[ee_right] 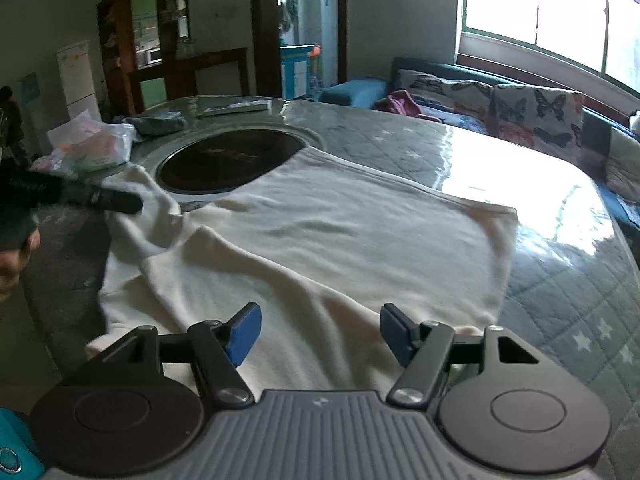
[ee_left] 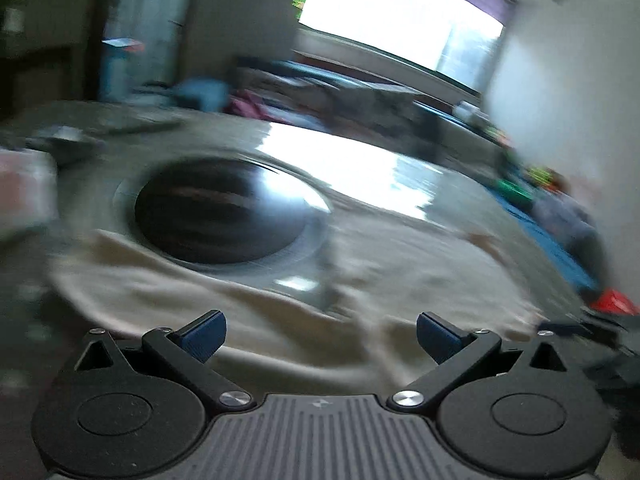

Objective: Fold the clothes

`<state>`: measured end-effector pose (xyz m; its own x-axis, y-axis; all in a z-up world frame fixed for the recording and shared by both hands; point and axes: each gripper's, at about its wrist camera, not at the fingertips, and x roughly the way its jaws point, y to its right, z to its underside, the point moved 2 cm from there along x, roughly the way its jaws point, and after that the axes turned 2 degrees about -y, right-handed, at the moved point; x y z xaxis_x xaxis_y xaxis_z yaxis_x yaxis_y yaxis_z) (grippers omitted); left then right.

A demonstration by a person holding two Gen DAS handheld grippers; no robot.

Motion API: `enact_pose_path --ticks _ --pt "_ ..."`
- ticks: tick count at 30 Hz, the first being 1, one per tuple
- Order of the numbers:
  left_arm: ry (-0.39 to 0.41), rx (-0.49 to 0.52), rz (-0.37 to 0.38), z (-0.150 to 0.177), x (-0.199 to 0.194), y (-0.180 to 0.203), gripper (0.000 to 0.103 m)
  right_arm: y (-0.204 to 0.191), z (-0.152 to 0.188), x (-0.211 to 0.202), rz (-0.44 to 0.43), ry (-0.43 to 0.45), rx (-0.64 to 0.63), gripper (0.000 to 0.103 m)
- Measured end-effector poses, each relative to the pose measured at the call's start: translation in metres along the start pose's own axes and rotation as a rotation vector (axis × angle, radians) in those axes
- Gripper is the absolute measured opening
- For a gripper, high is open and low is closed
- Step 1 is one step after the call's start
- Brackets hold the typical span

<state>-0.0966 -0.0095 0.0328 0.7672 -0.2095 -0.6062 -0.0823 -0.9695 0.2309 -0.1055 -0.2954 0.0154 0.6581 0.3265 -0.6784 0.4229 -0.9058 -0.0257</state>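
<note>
Sunlight shines on your surface (ee_right: 520, 184). Your white shirt (ee_right: 320, 240) lies flat along the near edge, stretching away from you. Both tools, left tool (ee_left: 320, 338) and right tool (ee_right: 320, 330), are wide open, holding nothing; right looks nearer its hem.

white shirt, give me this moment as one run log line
white shirt spread on table, partly over dark round inset | left tool open, empty, view blurred | right tool open, empty, above near hem

No readable text, labels or numbers anywhere
</note>
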Motion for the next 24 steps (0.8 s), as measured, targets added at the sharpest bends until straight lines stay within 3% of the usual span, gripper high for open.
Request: enact_pose_path --ticks 6,10,13,20,24 --pt "0.027 -0.136 -0.274 -0.012 0.002 -0.060 0.103 -0.005 -0.002 0.001 -0.008 -0.002 -0.007 0.067" --pt "0.030 -0.209 -0.353 -0.015 0.010 -0.091 0.103 -0.006 -0.002 0.001 -0.009 -0.003 -0.009 0.067" --pt "0.005 -0.255 -0.352 -0.017 0.017 -0.107 0.100 -0.007 -0.002 0.001 -0.009 -0.005 -0.010 0.067" --pt "-0.002 -0.270 -0.369 -0.020 0.027 -0.119 0.071 -0.007 -0.001 -0.001 -0.007 -0.003 -0.008 0.067" --pt "0.014 -0.255 -0.406 -0.021 0.027 -0.120 0.038 -0.006 0.000 -0.003 -0.003 0.004 -0.001 0.067"
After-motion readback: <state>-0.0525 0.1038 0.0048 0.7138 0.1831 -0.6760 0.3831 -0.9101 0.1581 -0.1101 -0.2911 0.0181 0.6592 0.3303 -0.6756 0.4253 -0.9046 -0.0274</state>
